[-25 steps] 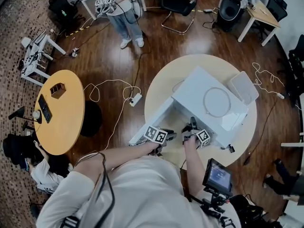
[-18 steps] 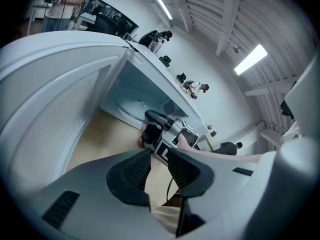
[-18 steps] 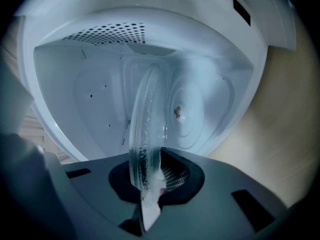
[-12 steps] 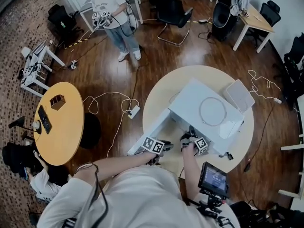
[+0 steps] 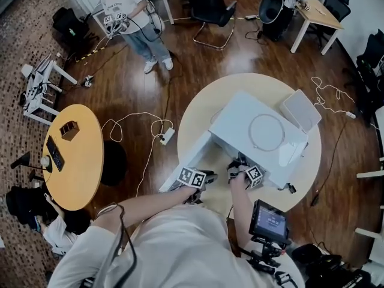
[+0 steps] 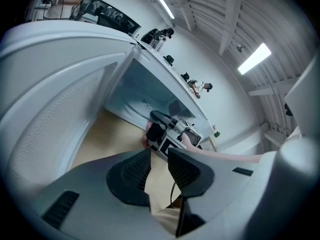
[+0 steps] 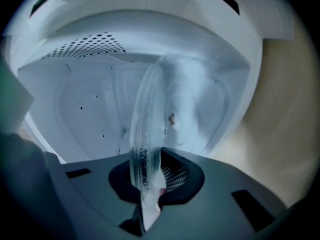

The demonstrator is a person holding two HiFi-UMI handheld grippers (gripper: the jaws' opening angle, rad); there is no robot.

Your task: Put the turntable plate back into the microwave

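The white microwave [image 5: 240,122] stands on the round beige table [image 5: 201,110] with its door [image 5: 186,161] swung open to the left. My right gripper [image 5: 241,162] is at the cavity mouth, shut on the rim of the clear glass turntable plate [image 7: 147,129]. In the right gripper view [image 7: 150,184] the plate stands on edge, reaching into the white cavity [image 7: 85,109]. My left gripper [image 5: 206,176] hovers beside the door. Seen in the left gripper view [image 6: 159,171], its jaws are slightly apart with nothing between them, the door [image 6: 55,114] to their left and the right gripper [image 6: 167,131] ahead.
A thin ring [image 5: 267,132] lies on the microwave's top. A white tray [image 5: 302,110] sits on the table behind it. Cables trail over the wooden floor. A small yellow table [image 5: 72,155] stands left, another person [image 5: 129,11] at the back, a monitor [image 5: 270,221] by my right arm.
The right gripper has edged a little toward the cavity with the plate. The left gripper has kept its place by the door. The head view has shifted slightly.
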